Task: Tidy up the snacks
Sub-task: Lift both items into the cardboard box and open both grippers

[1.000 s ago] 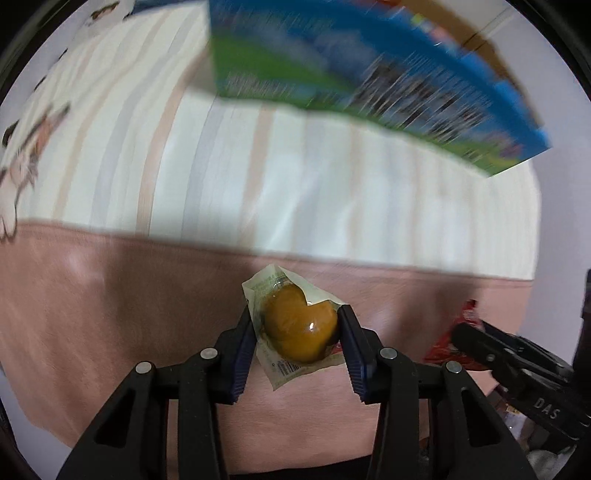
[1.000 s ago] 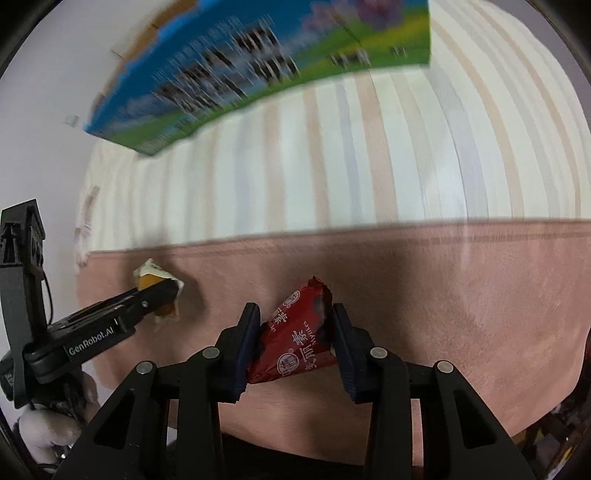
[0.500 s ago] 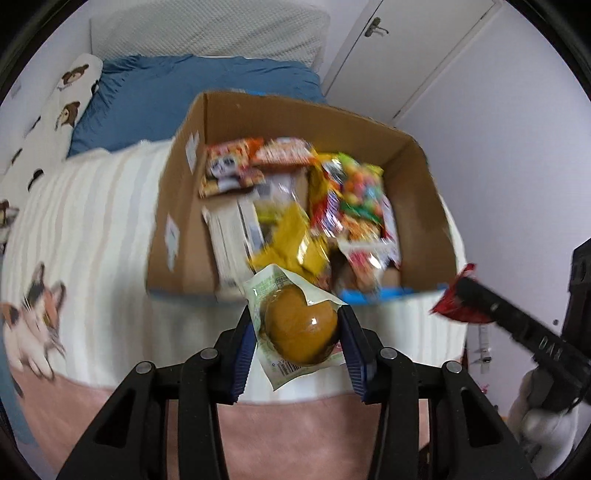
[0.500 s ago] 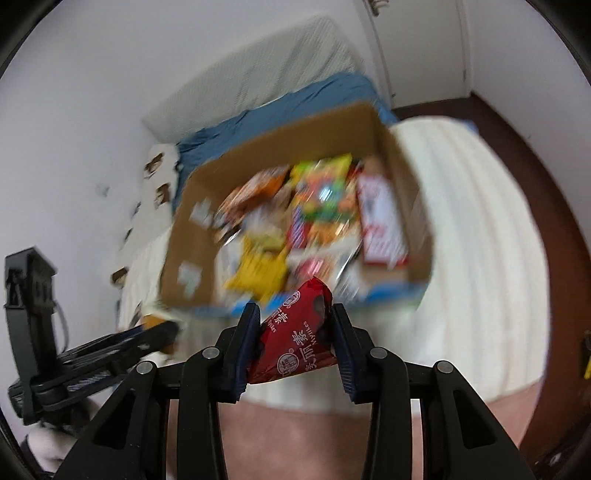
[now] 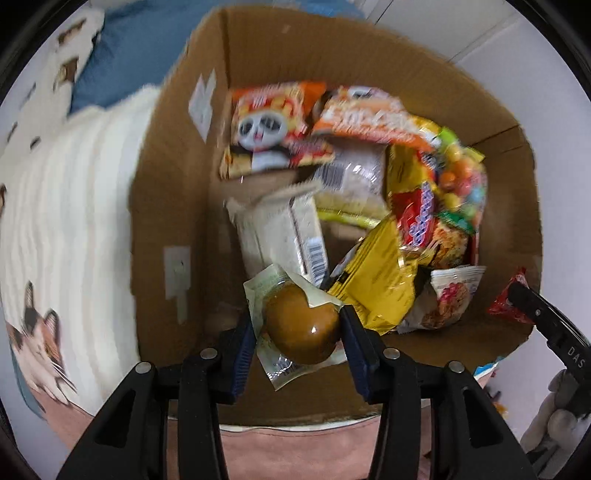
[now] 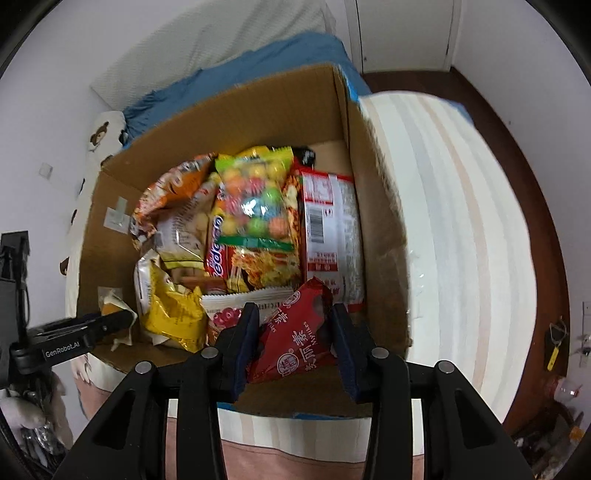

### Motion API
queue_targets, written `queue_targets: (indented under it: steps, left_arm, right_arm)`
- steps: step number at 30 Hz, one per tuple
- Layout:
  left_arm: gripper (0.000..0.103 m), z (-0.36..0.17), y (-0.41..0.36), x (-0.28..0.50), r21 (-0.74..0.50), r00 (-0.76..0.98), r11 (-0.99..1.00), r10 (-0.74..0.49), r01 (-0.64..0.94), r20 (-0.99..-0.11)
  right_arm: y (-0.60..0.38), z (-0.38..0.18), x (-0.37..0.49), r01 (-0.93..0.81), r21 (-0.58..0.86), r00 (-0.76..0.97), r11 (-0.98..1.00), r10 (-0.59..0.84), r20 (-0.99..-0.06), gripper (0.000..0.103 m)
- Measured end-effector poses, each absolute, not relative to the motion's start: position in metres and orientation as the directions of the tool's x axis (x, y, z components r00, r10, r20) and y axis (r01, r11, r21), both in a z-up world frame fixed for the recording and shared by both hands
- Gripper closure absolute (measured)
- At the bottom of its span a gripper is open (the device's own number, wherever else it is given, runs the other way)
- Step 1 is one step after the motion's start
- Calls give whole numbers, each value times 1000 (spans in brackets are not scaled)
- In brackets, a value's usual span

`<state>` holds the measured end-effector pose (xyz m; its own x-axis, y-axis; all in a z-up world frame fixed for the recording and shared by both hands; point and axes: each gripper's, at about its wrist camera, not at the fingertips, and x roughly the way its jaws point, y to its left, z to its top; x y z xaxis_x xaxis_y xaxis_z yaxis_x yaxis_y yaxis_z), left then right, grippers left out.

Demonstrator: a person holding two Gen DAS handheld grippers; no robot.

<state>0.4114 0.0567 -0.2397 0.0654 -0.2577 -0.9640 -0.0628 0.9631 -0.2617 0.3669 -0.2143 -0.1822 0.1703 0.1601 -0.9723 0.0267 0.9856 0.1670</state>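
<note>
Two snacks now hang over the cardboard box (image 5: pixel 177 206) instead of the bed: my left fingers (image 5: pixel 298 334) are easing apart around the wrapped egg (image 5: pixel 301 325), my right fingers (image 6: pixel 293 334) likewise around the red packet (image 6: pixel 295 339), low centre. Both are about to drop in.

This is a bedroom in a home. A bed (image 6: pixel 461 221) fills most of the room, spread with a cream-and-pink striped blanket (image 5: pixel 74 206) printed with a cartoon cat (image 5: pixel 37 343), and a blue pillow (image 6: pixel 236 85) and a white one (image 6: pixel 207 40) lie at its head. White walls, a white door (image 6: pixel 402 33) in the corner and a dark wooden floor (image 6: pixel 532 155) surround it, and an open cardboard box (image 6: pixel 376 206) crammed with snack packets (image 6: pixel 255 206) sits on the bed.
</note>
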Motion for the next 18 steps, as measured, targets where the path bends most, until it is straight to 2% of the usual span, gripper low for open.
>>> queue_targets:
  steps: [2, 6, 8, 9, 10, 11, 12, 18]
  left_arm:
    - [60, -246, 58, 411, -273, 52, 959, -270, -75, -961]
    - [56, -244, 59, 410, -269, 61, 960, -265, -81, -962]
    - [49, -241, 58, 409, -267, 67, 961, -262, -76, -963]
    - [48, -239, 57, 408, -260, 76, 963, -254, -69, -964]
    - [34, -236, 56, 408, -252, 85, 966, -247, -63, -965]
    - [16, -232, 55, 407, -247, 90, 967, -241, -64, -966]
    - [11, -228, 55, 406, -245, 100, 967, -238, -62, -966]
    - [10, -217, 51, 404, -231, 126, 972, -224, -48, -966]
  right_arm:
    - [-214, -187, 367, 40, 157, 153, 987, 149, -977, 37]
    - [-215, -188, 368, 43, 163, 137, 986, 156, -978, 27]
    - [-210, -189, 368, 36, 169, 130, 985, 163, -978, 16]
    - [-207, -188, 368, 29, 167, 126, 986, 162, -979, 14]
    - [-204, -188, 368, 19, 157, 122, 987, 154, -981, 10]
    - [-201, -187, 368, 13, 147, 122, 989, 145, -982, 8]
    - [-198, -186, 368, 4, 136, 124, 991, 134, -983, 8]
    - [-188, -185, 365, -24, 102, 138, 995, 104, -985, 5]
